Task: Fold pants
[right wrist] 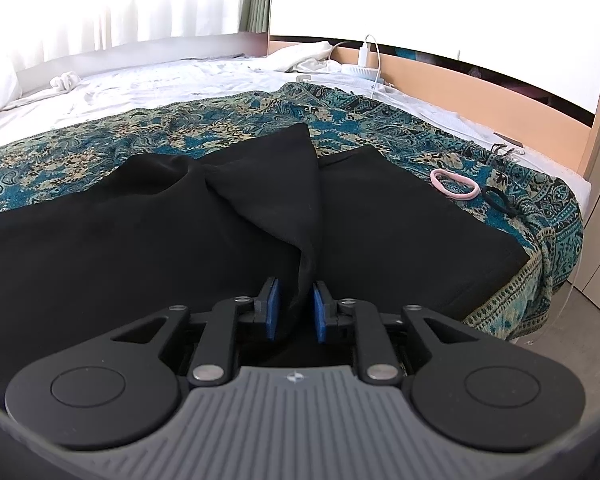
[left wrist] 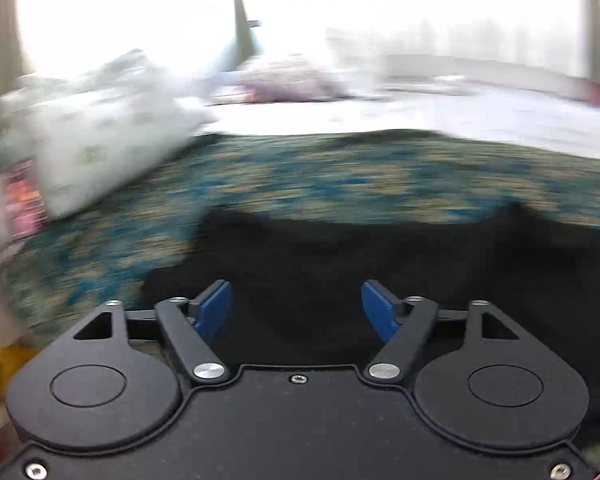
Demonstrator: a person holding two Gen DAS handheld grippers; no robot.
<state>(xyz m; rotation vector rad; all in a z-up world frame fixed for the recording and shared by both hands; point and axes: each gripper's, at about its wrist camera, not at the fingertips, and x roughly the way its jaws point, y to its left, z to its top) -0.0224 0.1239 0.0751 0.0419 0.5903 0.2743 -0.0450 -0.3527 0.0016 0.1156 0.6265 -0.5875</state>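
The right claw (right wrist: 294,306), at the bottom centre of its view, sits narrow with a raised ridge of the black pants (right wrist: 180,240) running up between its blue pads (right wrist: 273,312); whether they pinch it I cannot tell. The pants spread across the middle of the frame on a teal patterned throw (right wrist: 380,120) over the bed, the fold's long axis pointing away toward upper centre. The left claw (left wrist: 296,308) gapes wide and empty, blurred, above the pants' left end.

Both wrist views look forward, slightly downward, close over black pants (right wrist: 180,240); shared.
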